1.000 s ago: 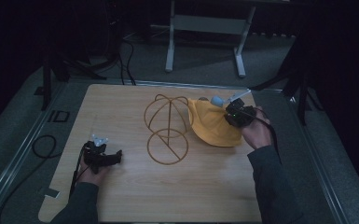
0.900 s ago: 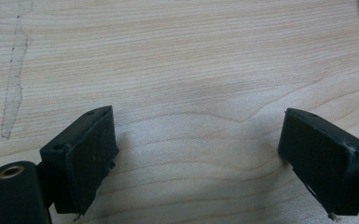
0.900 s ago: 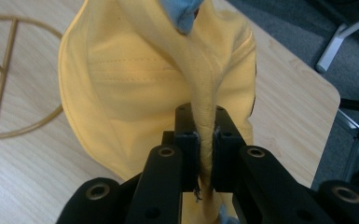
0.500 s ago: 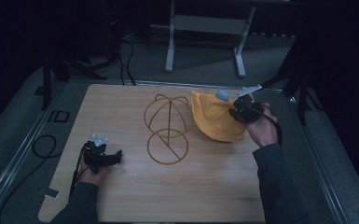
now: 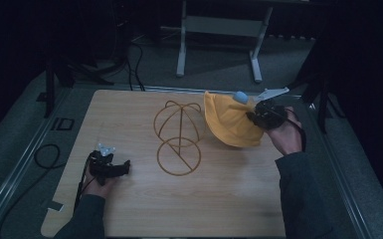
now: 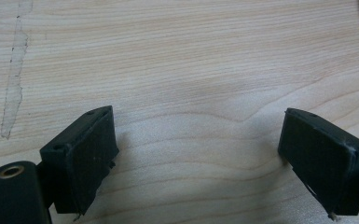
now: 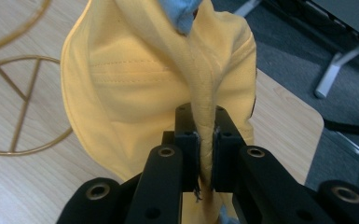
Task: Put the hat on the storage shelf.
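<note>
A gold wire stand [image 5: 177, 138] is on the middle of the wooden table [image 5: 129, 209]. It has a round flat base and a dome of thin wire above it, and it is the nearest thing to the yellow hat [image 5: 229, 122]. The stand is just beside the hat's left edge in the high view, and I cannot tell if they touch. Behind the table, on the grey floor, there is a grey metal frame [image 5: 219, 30] with two legs, and black cables [image 5: 45, 157] lie on the floor at the left side of the table. Nothing is between the hat and the stand.

The right gripper [image 7: 206, 154] has its jaws pressed together on a folded edge of the hat, and the yellow cloth comes out between the pads. The hat is lifted at this side and hangs open toward the stand; its lower part is close to the table top near the far right corner. A small light blue piece [image 7: 181, 11] is at the top of the hat.

The left gripper [image 6: 200, 149] has its jaws wide apart. Nothing is between them, only the bare wood below. In the high view it rests low at the near left part of the table, well apart from the stand.
</note>
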Demonstrator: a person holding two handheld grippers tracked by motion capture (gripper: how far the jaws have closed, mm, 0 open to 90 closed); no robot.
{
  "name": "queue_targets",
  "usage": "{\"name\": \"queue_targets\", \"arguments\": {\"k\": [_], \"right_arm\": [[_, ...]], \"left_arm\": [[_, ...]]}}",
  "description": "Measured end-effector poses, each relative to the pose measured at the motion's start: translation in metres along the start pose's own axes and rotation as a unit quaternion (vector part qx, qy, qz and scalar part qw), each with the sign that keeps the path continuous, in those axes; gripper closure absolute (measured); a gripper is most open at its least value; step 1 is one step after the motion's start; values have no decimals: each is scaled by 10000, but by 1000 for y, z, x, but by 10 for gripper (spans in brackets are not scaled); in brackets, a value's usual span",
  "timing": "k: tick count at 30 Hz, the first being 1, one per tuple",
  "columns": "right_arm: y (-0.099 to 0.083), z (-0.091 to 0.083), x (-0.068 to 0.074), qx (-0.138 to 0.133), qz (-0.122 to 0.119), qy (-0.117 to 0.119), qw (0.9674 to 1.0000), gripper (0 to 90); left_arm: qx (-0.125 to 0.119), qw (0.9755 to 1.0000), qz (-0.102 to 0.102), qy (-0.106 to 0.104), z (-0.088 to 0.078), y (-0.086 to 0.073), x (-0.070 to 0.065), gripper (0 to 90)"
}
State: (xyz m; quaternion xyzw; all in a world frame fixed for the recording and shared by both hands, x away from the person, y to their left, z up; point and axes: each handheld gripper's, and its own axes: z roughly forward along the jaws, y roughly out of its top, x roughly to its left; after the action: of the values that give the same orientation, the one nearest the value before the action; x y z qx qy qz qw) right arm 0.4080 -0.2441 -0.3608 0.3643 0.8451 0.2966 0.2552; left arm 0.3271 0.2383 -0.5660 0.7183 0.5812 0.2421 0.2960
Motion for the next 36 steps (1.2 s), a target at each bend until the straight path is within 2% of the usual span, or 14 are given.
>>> {"name": "queue_targets", "arguments": {"k": [6,12,15,18,29,36], "right_arm": [[3,-9,-3,-135,-50,18,9999,844],[4,-19,-6,-303,-52,137,9994,844],[5,-24,-6,-404,-93,266,9988,844],[6,-29,-7,-519,-57,525,9973,844],[15,-44,-1,-713,-241,753,9943,845],[29,-48,6,-788,-410,990,9911,845]], "left_arm": [[1,10000,-1,-1,0,0,0,115],[15,10000,3,-7,0,0,0,115],[7,10000,2,-5,0,0,0,115],[5,10000,0,-4,0,0,0,115],[5,10000,1,-4,0,0,0,115],[19,10000,5,-8,0,0,0,115]]}}
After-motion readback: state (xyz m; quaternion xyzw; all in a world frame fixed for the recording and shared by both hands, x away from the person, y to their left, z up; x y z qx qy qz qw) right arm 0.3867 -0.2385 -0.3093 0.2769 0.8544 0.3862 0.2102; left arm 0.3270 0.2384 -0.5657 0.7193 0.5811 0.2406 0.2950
